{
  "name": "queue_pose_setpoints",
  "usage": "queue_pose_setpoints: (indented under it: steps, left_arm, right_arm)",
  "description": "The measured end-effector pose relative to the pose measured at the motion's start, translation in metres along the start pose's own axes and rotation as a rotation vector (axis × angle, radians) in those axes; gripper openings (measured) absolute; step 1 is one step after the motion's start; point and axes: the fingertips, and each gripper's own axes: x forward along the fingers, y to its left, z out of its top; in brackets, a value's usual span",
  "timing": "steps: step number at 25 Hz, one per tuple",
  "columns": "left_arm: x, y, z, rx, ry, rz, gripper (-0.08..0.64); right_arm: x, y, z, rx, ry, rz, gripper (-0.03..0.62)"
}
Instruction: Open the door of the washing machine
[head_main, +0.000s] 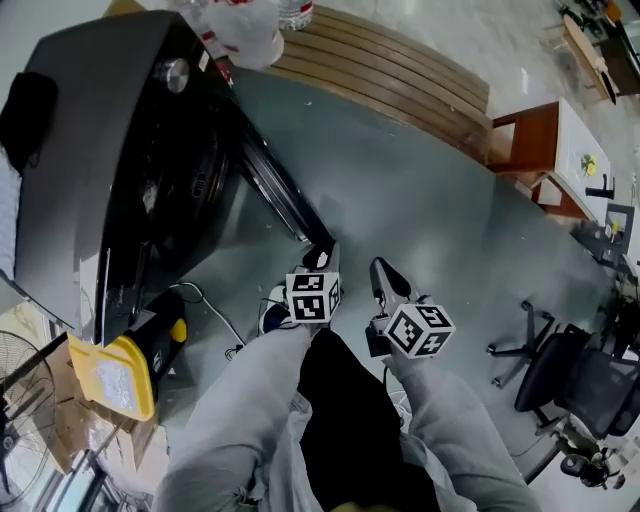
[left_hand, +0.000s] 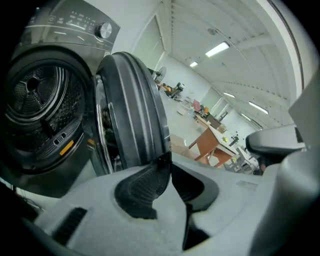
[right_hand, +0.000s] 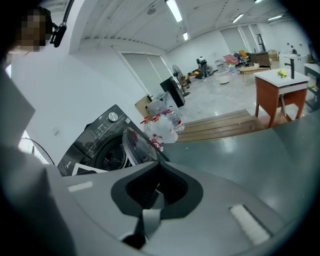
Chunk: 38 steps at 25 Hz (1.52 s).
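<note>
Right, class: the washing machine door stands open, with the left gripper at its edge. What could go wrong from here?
1. The left gripper meets only the thin edge of the door; it might slip off, letting the door swing back.
2. Swung wider, the door may knock the plastic bag beyond it.
3. A cable lies on the floor by the person's shoe: a trip hazard.

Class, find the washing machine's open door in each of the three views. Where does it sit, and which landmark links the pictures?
Head view: door, seen edge-on, left of centre, swung out from the machine.
Left gripper view: door, large, centre-left.
Right gripper view: door, small, left of centre.
Shared landmark: the control knob.
</note>
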Motion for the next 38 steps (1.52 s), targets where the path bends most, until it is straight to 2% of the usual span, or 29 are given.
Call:
queue_pose_setpoints:
  steps: [4, 8, 12, 16, 20, 24, 27, 32, 38]
  left_arm:
    - [0.021, -0.016, 0.013, -0.058, -0.016, 0.030, 0.094]
    - [0.042, -0.027, 0.027, -0.125, -0.029, 0.016, 0.094]
    - [0.056, -0.037, 0.034, -0.172, -0.025, 0.037, 0.094]
    - [0.068, -0.045, 0.045, -0.201, -0.045, 0.064, 0.092]
    - [0.085, -0.055, 0.058, -0.233, -0.078, 0.085, 0.092]
    - [0.101, -0.061, 0.073, -0.239, -0.109, 0.149, 0.092]
    - [0.116, -0.068, 0.084, -0.266, -0.152, 0.205, 0.092]
    - [0.141, -0.073, 0.106, -0.317, -0.219, 0.282, 0.091]
    - [0.164, -0.082, 0.130, -0.365, -0.261, 0.347, 0.089]
  right_arm:
    - [0.009, -0.023, 0.039, -0.045, 0.034, 0.014, 0.009]
    - [0.022, -0.040, 0.070, -0.088, 0.058, 0.016, 0.009]
    - [0.030, -0.047, 0.094, -0.113, 0.076, 0.033, 0.009]
    - [0.044, -0.046, 0.111, -0.114, 0.114, 0.082, 0.009]
    - [0.061, -0.052, 0.128, -0.175, 0.180, 0.145, 0.009]
    - [0.082, -0.068, 0.161, -0.317, 0.221, 0.194, 0.009]
    - [0.095, -0.084, 0.186, -0.424, 0.267, 0.263, 0.009]
    - [0.108, -0.107, 0.207, -0.458, 0.319, 0.338, 0.009]
    - [0.099, -0.130, 0.234, -0.464, 0.317, 0.385, 0.009]
